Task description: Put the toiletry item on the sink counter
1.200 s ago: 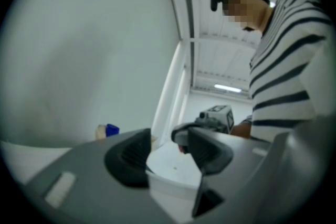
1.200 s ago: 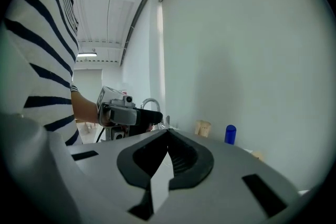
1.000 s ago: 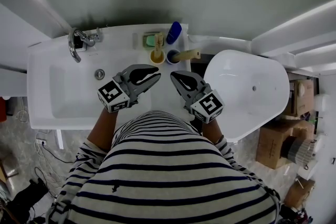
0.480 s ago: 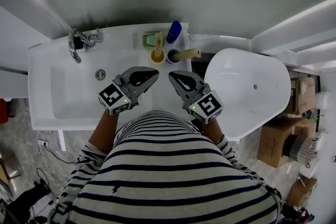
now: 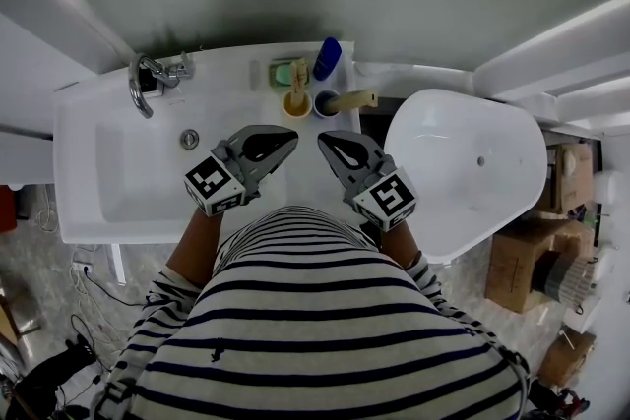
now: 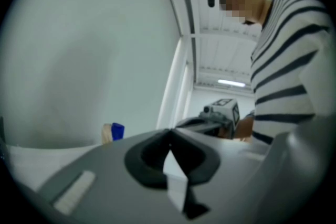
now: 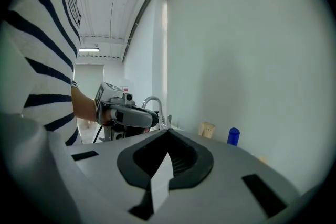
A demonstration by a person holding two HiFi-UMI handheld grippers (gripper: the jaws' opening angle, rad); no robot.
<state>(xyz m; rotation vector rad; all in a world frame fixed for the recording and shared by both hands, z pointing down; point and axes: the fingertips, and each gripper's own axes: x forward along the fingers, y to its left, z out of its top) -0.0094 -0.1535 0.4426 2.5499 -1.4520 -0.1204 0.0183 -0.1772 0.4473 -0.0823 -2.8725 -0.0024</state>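
Left gripper (image 5: 292, 139) changed since a second ago: its jaws were slightly parted then, tips are together now. Neither gripper has shifted otherwise.

- Left gripper view: jaws clenched, tips meeting (image 6: 169, 131), nothing between them.
- Right gripper (image 5: 322, 141): jaws clenched too, tips touching (image 7: 168, 130), empty.
- Both grippers hover side by side over the front of the white worktop (image 5: 226, 74), tips angled toward each other and close but apart. Each one shows in the other's camera: the right gripper from the left gripper view (image 6: 220, 112), the left gripper from the right gripper view (image 7: 123, 113).
- Toiletry stuff is all on the worktop, at the back by the wall and apart from both grippers:
  - blue bottle (image 5: 326, 60), upright, also seen in both gripper views (image 6: 117, 131) (image 7: 233, 136)
  - green soap (image 5: 284, 74) in its dish, just left of the bottle
  - yellow cup (image 5: 294, 103) with a wooden handle standing in it
  - dark blue cup (image 5: 323, 103) just beside the yellow one
  - wooden-handled brush (image 5: 349, 100) lying by the cups at the worktop's right end
- I can't tell which of these is the task's item; none is gripped.
- Basin (image 5: 118, 172) sits left of the grippers, with the tap (image 5: 143, 84) at its back.
- White oval tub (image 5: 463, 167) is on the right, with cardboard boxes (image 5: 517, 270) beyond it.
- Person's striped shirt (image 5: 325, 310) fills the bottom of the head view.
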